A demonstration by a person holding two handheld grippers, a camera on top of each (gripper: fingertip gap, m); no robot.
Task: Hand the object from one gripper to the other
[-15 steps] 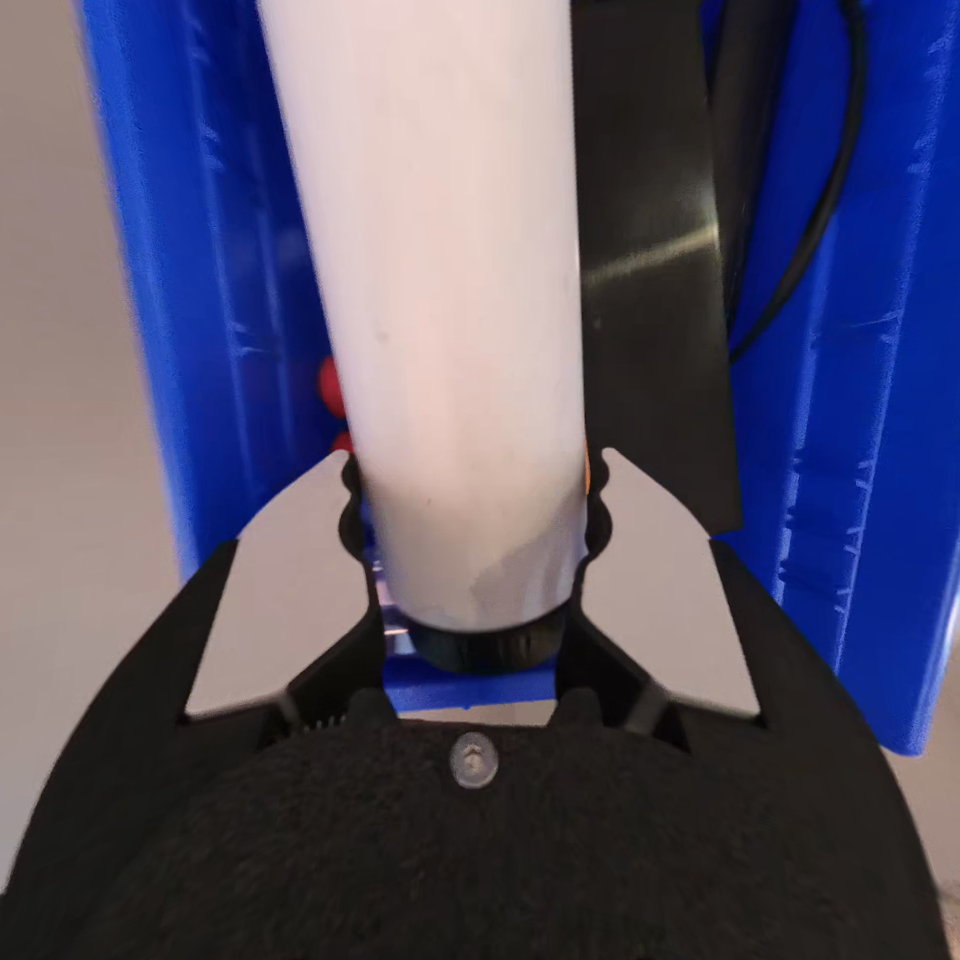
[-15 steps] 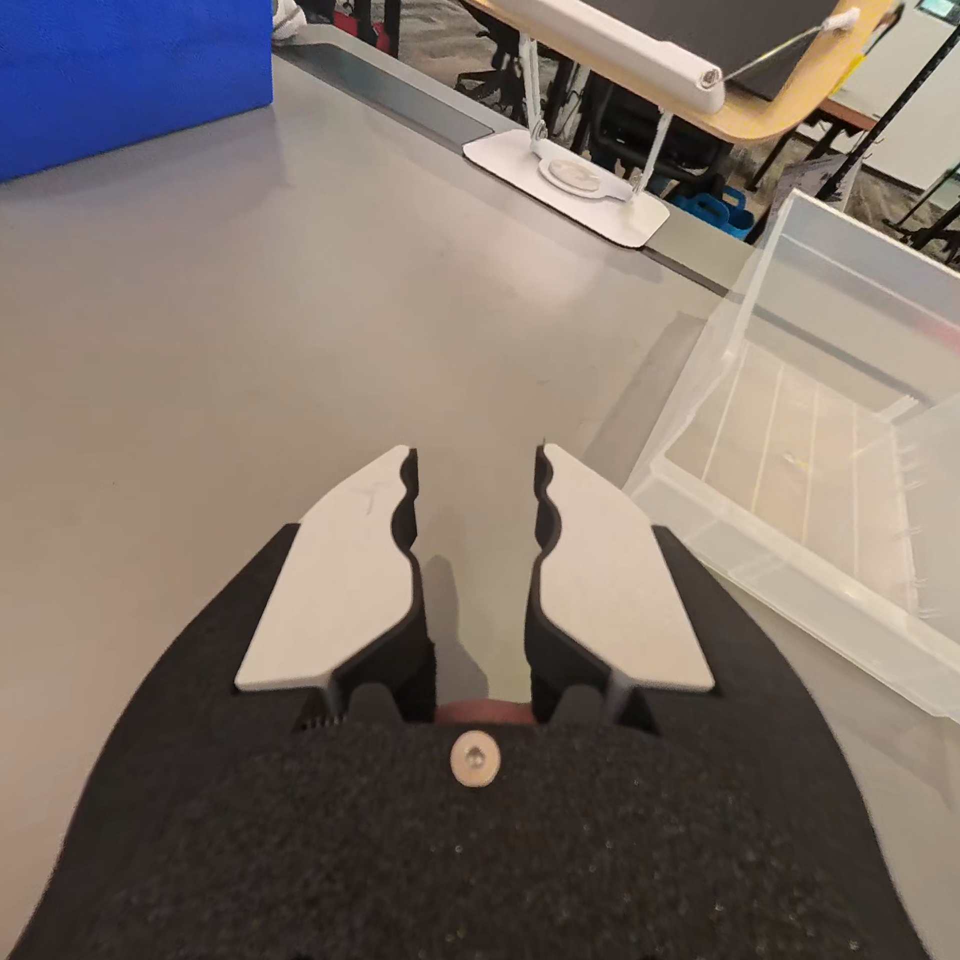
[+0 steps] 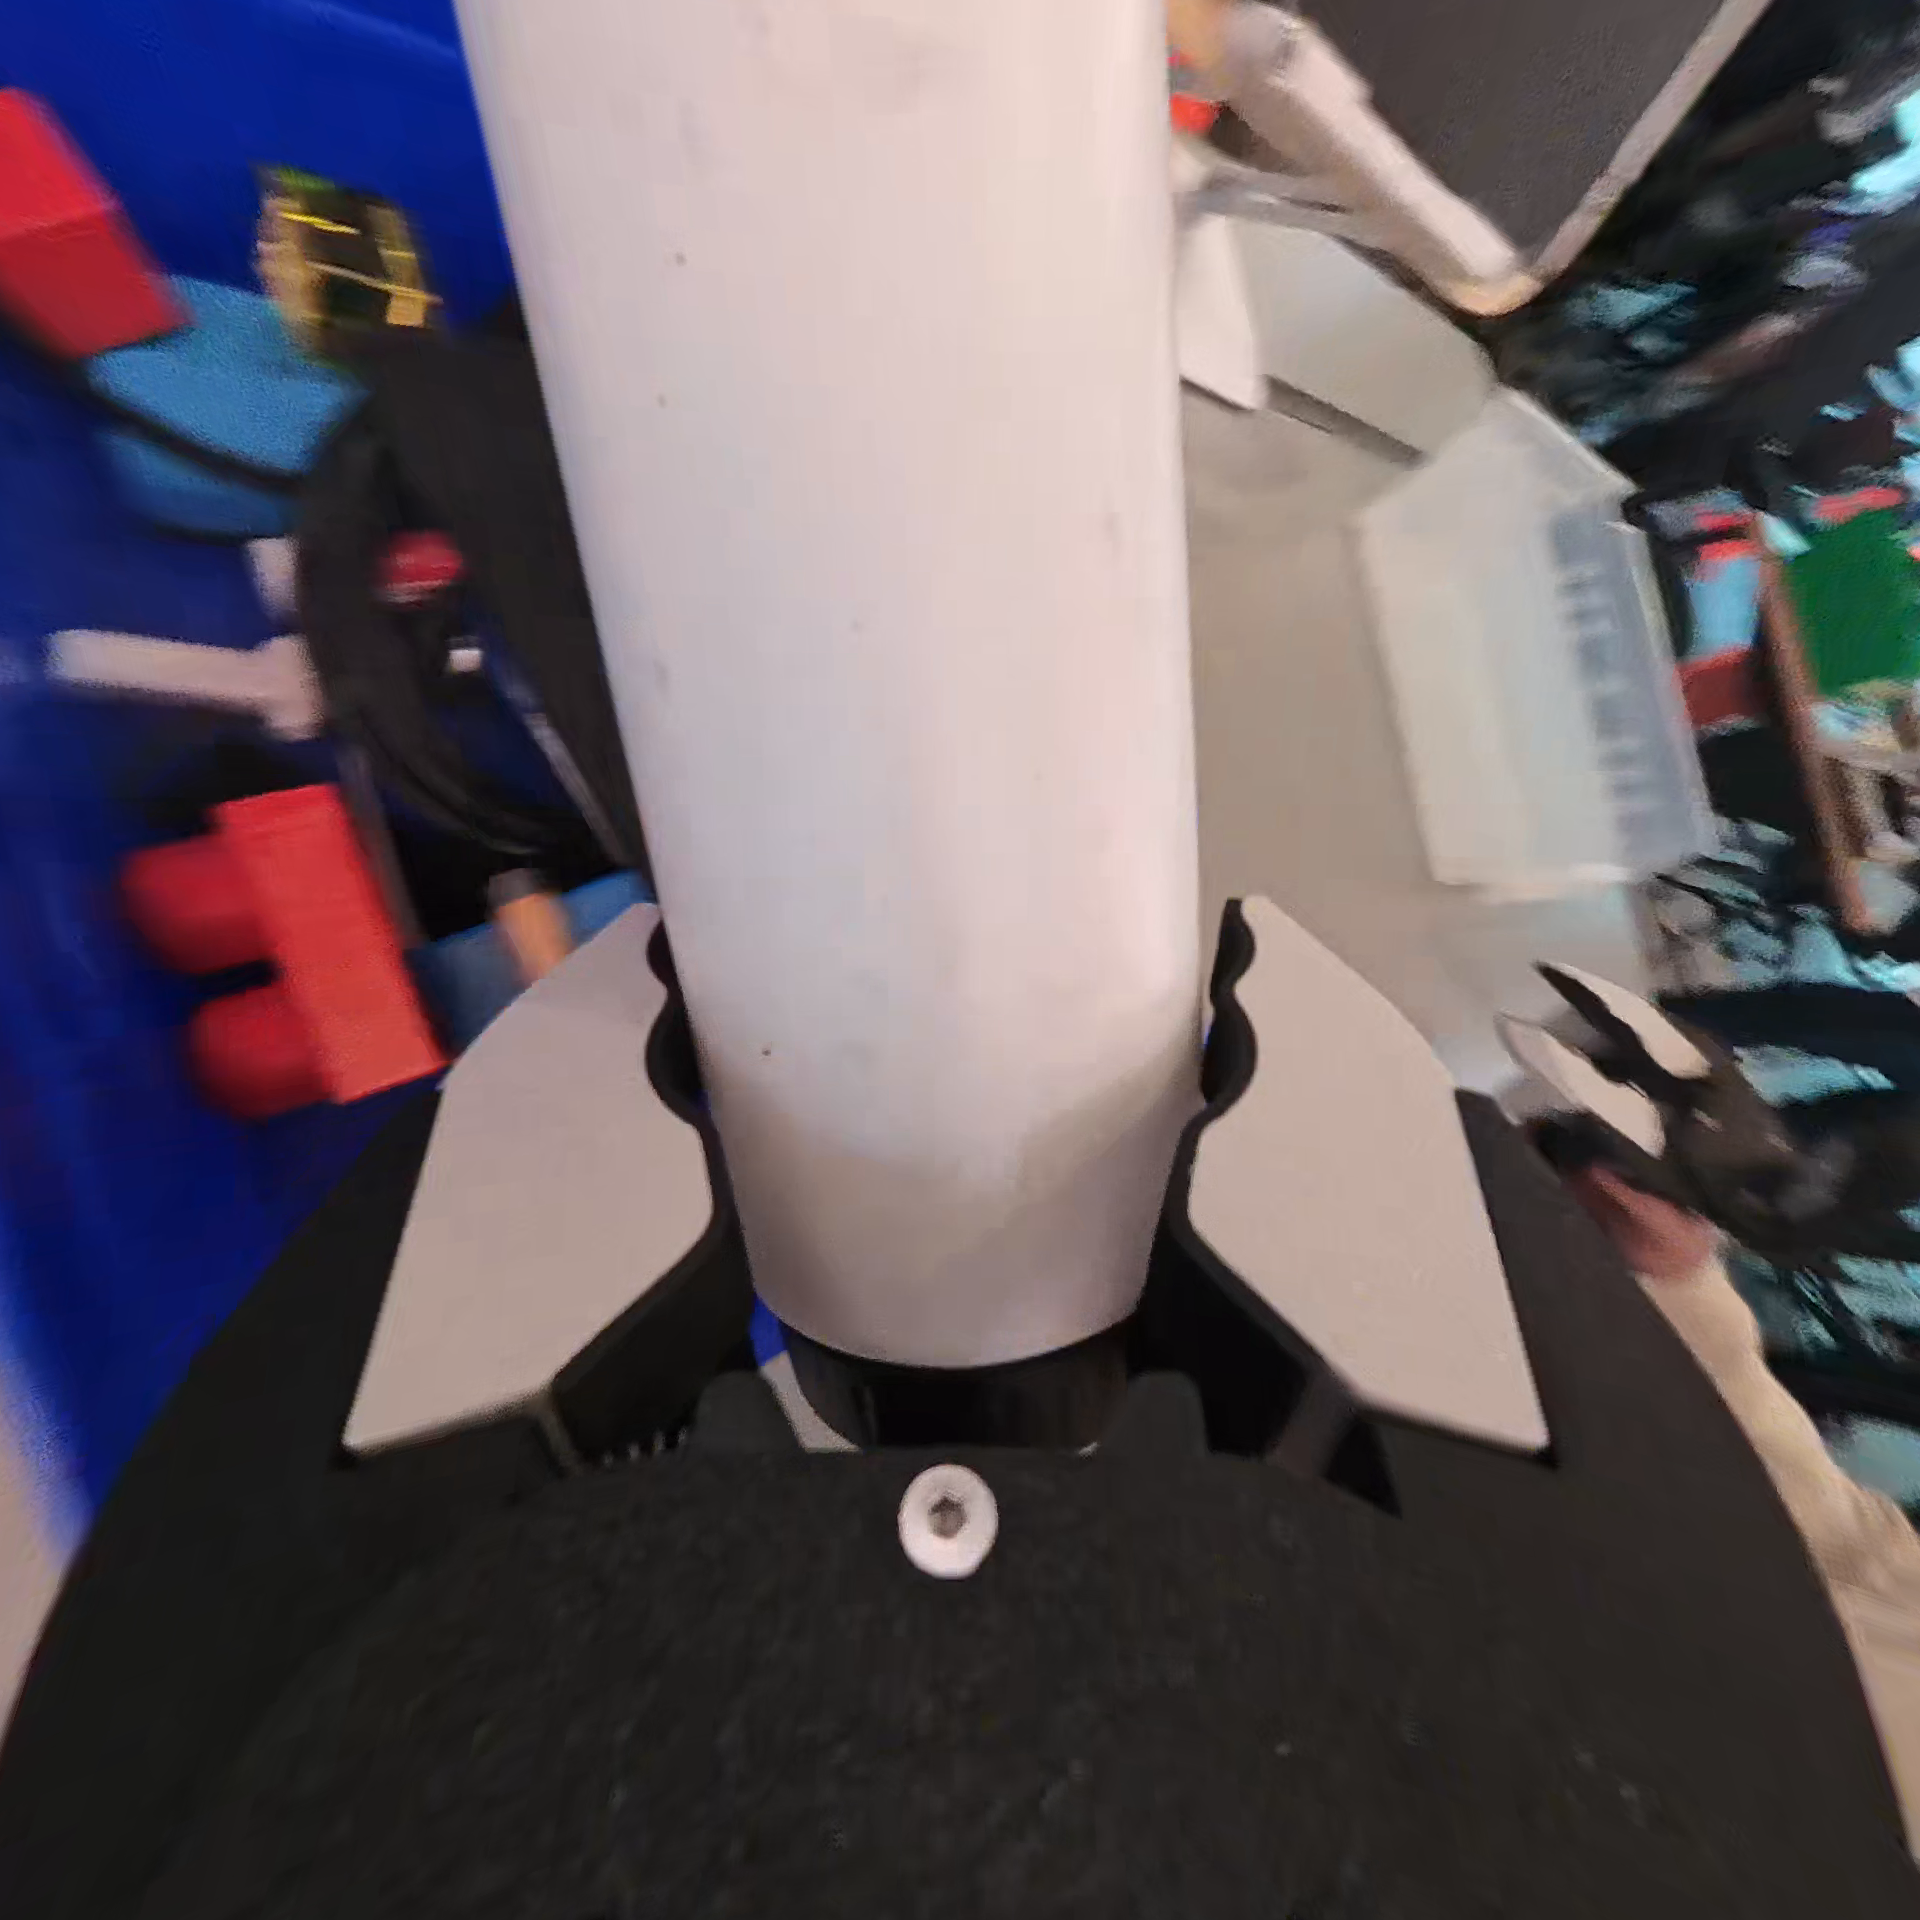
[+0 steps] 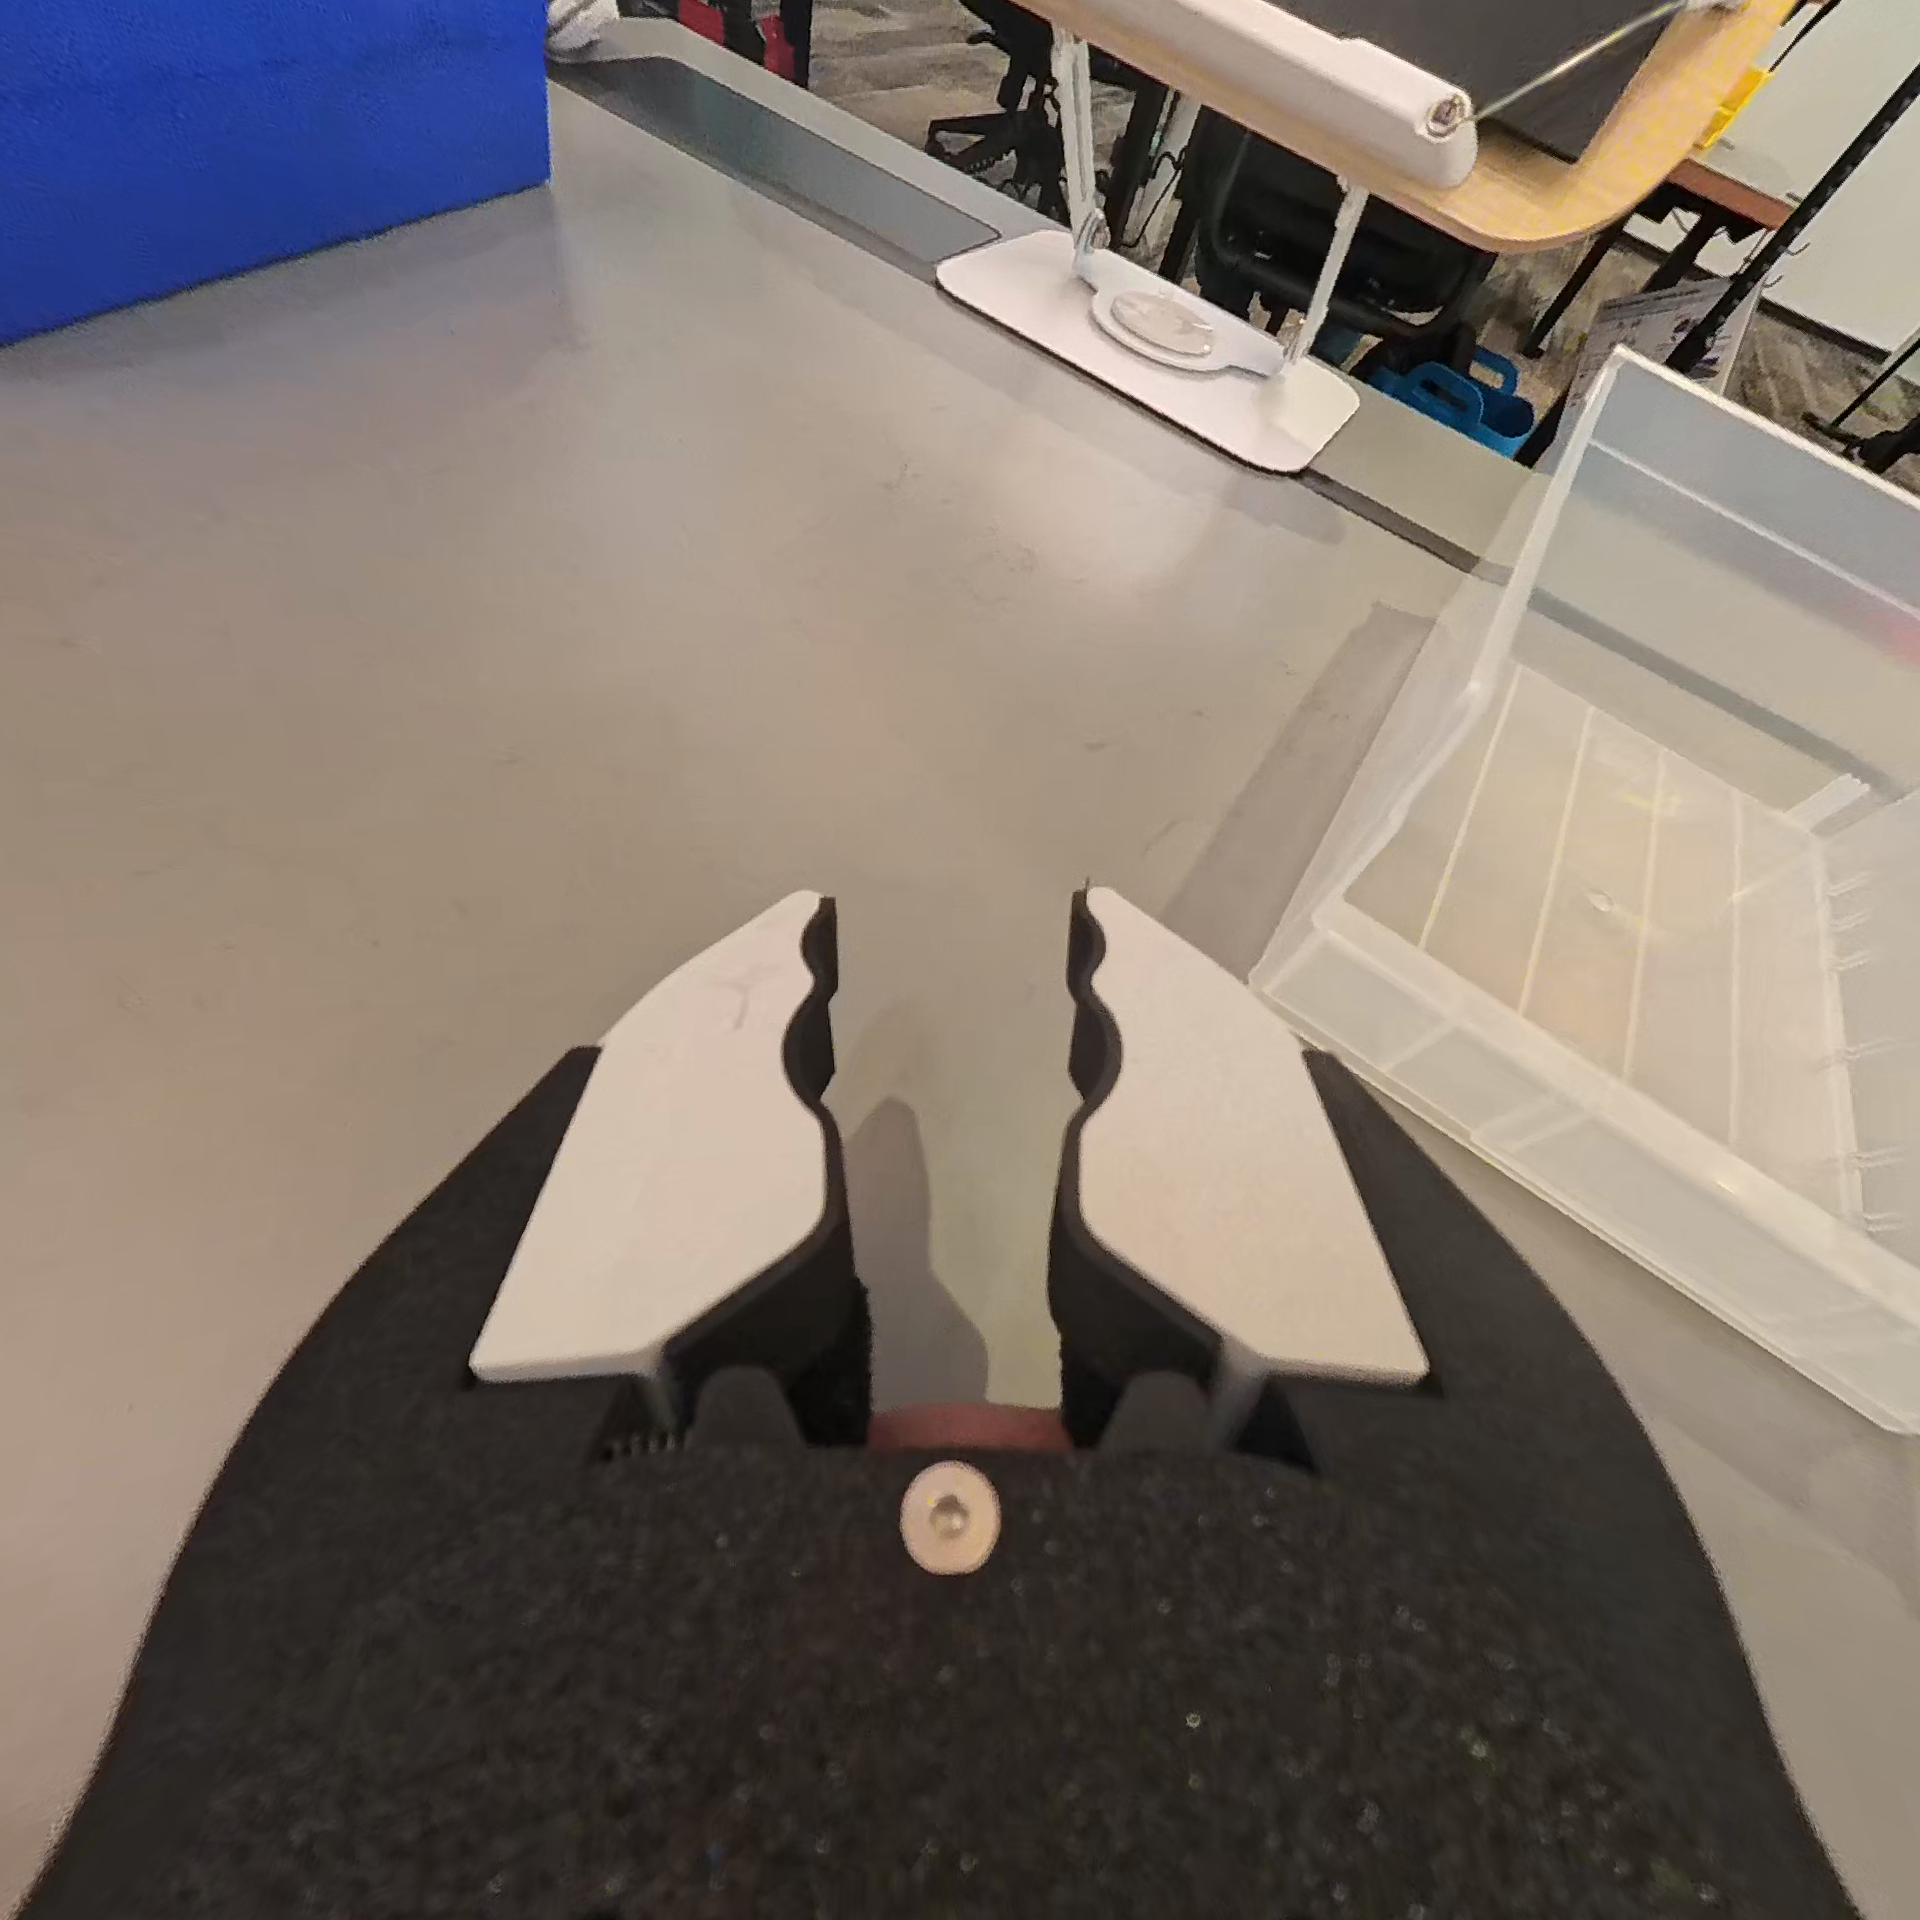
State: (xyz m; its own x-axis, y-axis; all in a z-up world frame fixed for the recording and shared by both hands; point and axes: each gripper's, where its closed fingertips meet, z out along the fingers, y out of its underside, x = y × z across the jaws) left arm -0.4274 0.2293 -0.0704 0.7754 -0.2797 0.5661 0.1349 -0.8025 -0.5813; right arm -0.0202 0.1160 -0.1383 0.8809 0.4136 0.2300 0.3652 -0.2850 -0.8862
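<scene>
Pinching a white cylinder [image 3: 883, 644] near its dark-capped end, the left gripper [image 3: 940, 997] has both fingers pressed against the cylinder's sides. Beside the cylinder lies a blue bin [image 3: 94, 935] holding blurred red blocks [image 3: 301, 945]. The right gripper [image 4: 951, 935] hangs over the grey table [image 4: 520, 623], fingers spread and holding nothing, just beside a clear plastic bin [image 4: 1621, 914].

A white cylinder [image 3: 883, 623] with a black end is sitting between pale grey fingers [image 3: 540, 1195] on black padding. Red blocks [image 3: 281, 935] are showing against a blue bin [image 4: 260, 145]. A grey table [image 4: 520, 675] is carrying a clear, colourless tub [image 4: 1621, 935] and a white stand [image 4: 1143, 343].
</scene>
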